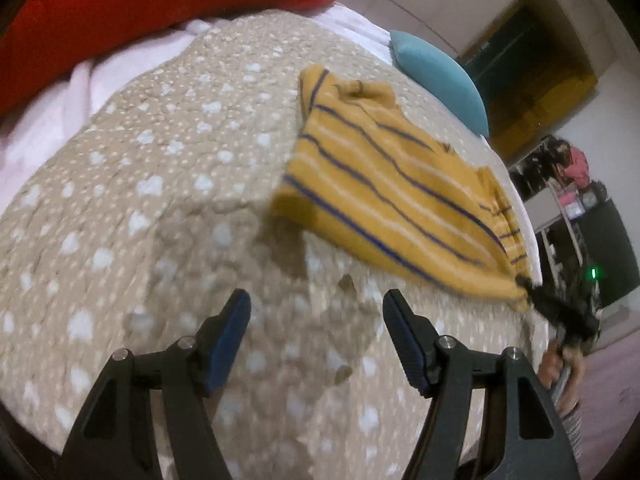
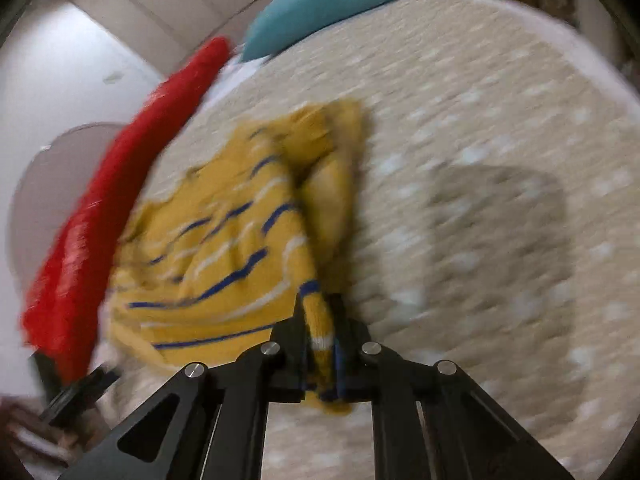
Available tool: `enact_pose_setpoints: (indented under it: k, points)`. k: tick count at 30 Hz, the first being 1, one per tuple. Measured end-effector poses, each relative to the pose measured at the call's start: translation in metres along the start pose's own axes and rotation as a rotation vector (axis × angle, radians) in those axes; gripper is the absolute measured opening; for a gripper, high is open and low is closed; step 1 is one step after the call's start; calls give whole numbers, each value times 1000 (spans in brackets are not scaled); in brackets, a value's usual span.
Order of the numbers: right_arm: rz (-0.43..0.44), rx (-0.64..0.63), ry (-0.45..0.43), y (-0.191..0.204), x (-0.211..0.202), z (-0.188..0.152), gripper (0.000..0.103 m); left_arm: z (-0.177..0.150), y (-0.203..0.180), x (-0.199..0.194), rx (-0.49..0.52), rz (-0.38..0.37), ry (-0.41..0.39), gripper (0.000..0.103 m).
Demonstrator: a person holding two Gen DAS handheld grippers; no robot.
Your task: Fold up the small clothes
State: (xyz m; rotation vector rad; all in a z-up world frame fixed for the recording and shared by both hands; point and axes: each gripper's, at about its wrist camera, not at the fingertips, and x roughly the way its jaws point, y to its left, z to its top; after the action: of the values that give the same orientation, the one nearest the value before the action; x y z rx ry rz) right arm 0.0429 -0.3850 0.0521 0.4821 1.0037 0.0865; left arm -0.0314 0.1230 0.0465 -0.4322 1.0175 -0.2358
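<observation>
Right gripper (image 2: 318, 320), black with two fingers, clenched on one edge of the mustard-yellow knit garment with blue and white stripes (image 2: 224, 248); the cloth is lifted at that edge and trails onto the beige quilted bedspread with pale dots (image 2: 500, 120). Left gripper (image 1: 316, 320) released, its blue-padded fingers (image 1: 230, 340) spread above bare bedspread, near the garment's free edge. Red cushion (image 1: 140, 12) and teal cushion (image 1: 440, 76) lie beyond.
</observation>
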Motion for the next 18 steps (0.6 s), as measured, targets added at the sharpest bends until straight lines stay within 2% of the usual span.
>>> enact_pose_setpoints:
  k: [1, 3, 4, 8, 10, 12, 14, 16, 18]
  points:
    - [-53, 3, -12, -4, -3, 3, 12, -5, -4, -6, 28, 11, -12, 68]
    - [-109, 16, -18, -7, -13, 4, 42, -9, -11, -12, 68, 25, -36, 68]
    - [-105, 14, -24, -6, -18, 4, 42, -9, -16, -14, 87, 31, -54, 68]
    - [-81, -42, -163, 26, -58, 0, 42, -1, -37, -7, 119, 19, -121, 74]
    - [-45, -74, -177, 47, -59, 5, 42, 6, -44, 7, 109, 12, -121, 75]
    - [-25, -117, -154, 70, -49, 11, 42, 10, -51, 22, 115, 15, -135, 75]
    - [-30, -147, -128, 92, -28, 18, 42, 9, -57, 31, 155, 66, -178, 75]
    - [-39, -168, -99, 112, 0, 31, 42, 7, -61, 37, 202, 120, -217, 75]
    - [-70, -163, -47, 128, 37, 51, 42, 2, -56, 41, 230, 123, -233, 75]
